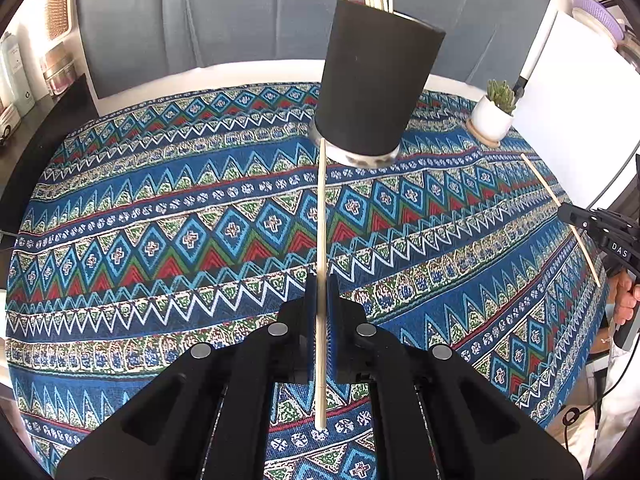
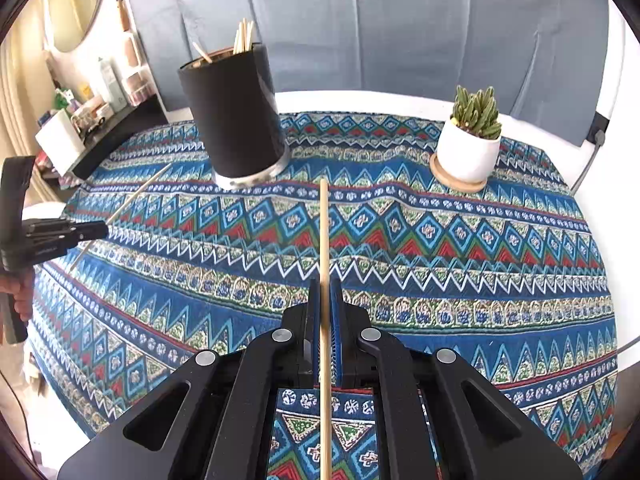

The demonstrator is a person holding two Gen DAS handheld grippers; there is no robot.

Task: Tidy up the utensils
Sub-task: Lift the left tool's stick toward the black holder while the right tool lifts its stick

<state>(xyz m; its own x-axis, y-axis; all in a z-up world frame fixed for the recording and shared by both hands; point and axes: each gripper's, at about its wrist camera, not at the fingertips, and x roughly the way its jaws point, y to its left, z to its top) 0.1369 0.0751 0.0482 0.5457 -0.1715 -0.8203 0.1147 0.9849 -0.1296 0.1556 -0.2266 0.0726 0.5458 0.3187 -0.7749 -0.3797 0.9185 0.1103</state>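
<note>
Two claws, one thin wooden chopstick each

The left claw pinches a chopstick mid-length; the right claw pinches another chopstick. Light, stiff, slippery sticks for the black holder near the desk's far edge.

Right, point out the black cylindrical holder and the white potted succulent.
Black cylindrical holder (image 2: 236,116), right wrist view, middle of its side wall.
White potted succulent (image 2: 468,156), right wrist view, front of the pot.

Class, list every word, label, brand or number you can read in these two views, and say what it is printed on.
"DAS": white letters on the black body of the right gripper, seen in the left wrist view.
Labels on the bottles and boxes on the side shelf: too small and blurred to read.
Faint marking on the left gripper body: unreadable.
</note>
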